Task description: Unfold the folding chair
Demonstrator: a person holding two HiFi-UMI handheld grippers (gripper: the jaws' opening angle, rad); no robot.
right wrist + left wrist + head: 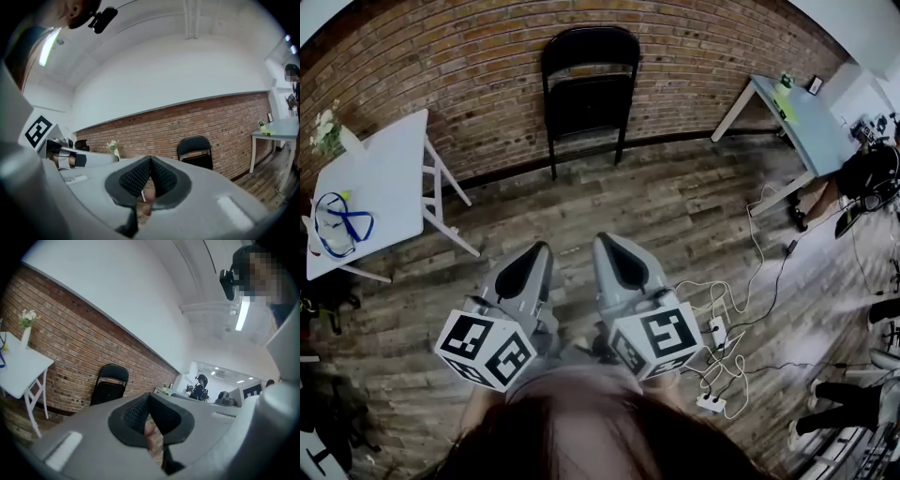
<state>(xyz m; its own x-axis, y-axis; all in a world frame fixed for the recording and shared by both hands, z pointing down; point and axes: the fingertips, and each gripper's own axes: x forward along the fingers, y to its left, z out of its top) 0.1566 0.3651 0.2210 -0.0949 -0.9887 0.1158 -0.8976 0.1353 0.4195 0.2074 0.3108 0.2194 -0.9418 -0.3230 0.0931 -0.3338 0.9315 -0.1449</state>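
A black folding chair (589, 92) leans folded against the brick wall, far ahead of both grippers; it also shows small in the left gripper view (108, 385) and the right gripper view (196, 152). My left gripper (540, 249) and right gripper (602, 240) are side by side over the wooden floor, pointing roughly level toward the chair, well short of it. Both have their jaws shut with nothing between the pads. In the gripper views each one's own tips, left (149, 397) and right (150, 160), meet in a closed point.
A white folding table (370, 192) with a blue cord and a flower vase (328, 133) stands at the left. A pale table (797, 117) stands at the right. Cables and a power strip (712, 401) lie on the floor right of me. A seated person (862, 178) is far right.
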